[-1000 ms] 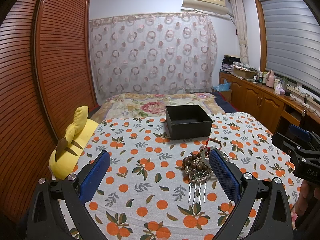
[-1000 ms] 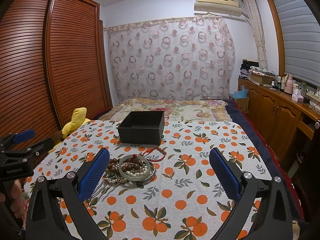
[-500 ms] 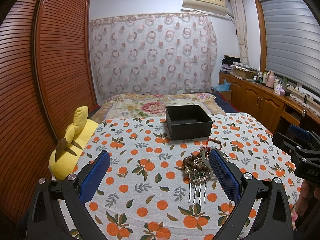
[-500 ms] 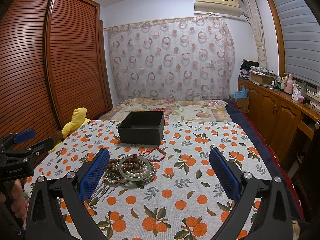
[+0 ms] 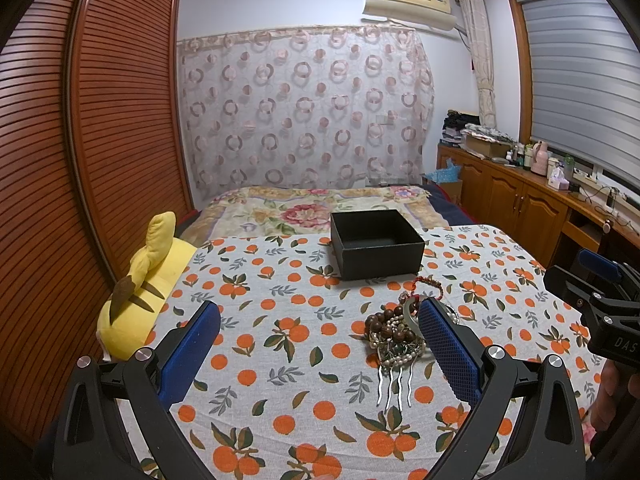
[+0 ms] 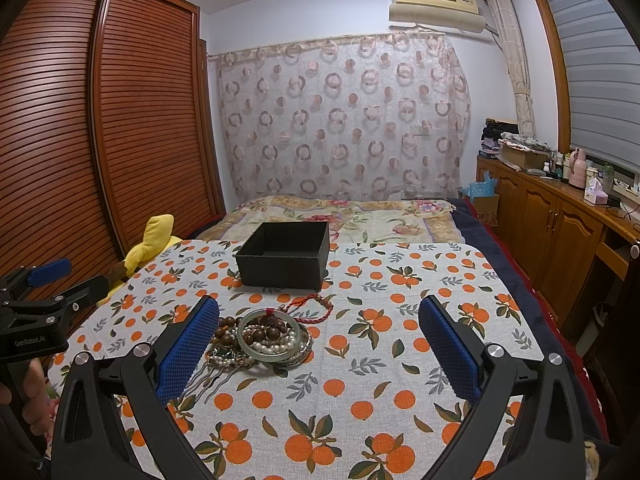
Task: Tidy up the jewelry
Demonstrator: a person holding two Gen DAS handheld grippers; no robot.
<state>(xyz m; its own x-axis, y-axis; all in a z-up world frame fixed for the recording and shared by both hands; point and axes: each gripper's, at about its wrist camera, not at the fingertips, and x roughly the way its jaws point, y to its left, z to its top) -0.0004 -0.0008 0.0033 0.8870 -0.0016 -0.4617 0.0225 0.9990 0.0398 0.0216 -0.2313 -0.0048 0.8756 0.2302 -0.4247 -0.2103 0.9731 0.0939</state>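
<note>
While your left gripper hangs with fingers spread and empty, the jewelry pile lies on the orange-print cloth just before the black box. From your right gripper, likewise parted and empty, the pile sits beside its left finger

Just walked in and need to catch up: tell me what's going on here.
A person holds a pair of tongs in each hand over a table with an orange-print cloth. Both the left tongs and right tongs are open and empty. A heap of jewelry, with beads, pearls, a bangle and a hair comb, lies on the cloth. The black box behind it looks empty.
</note>
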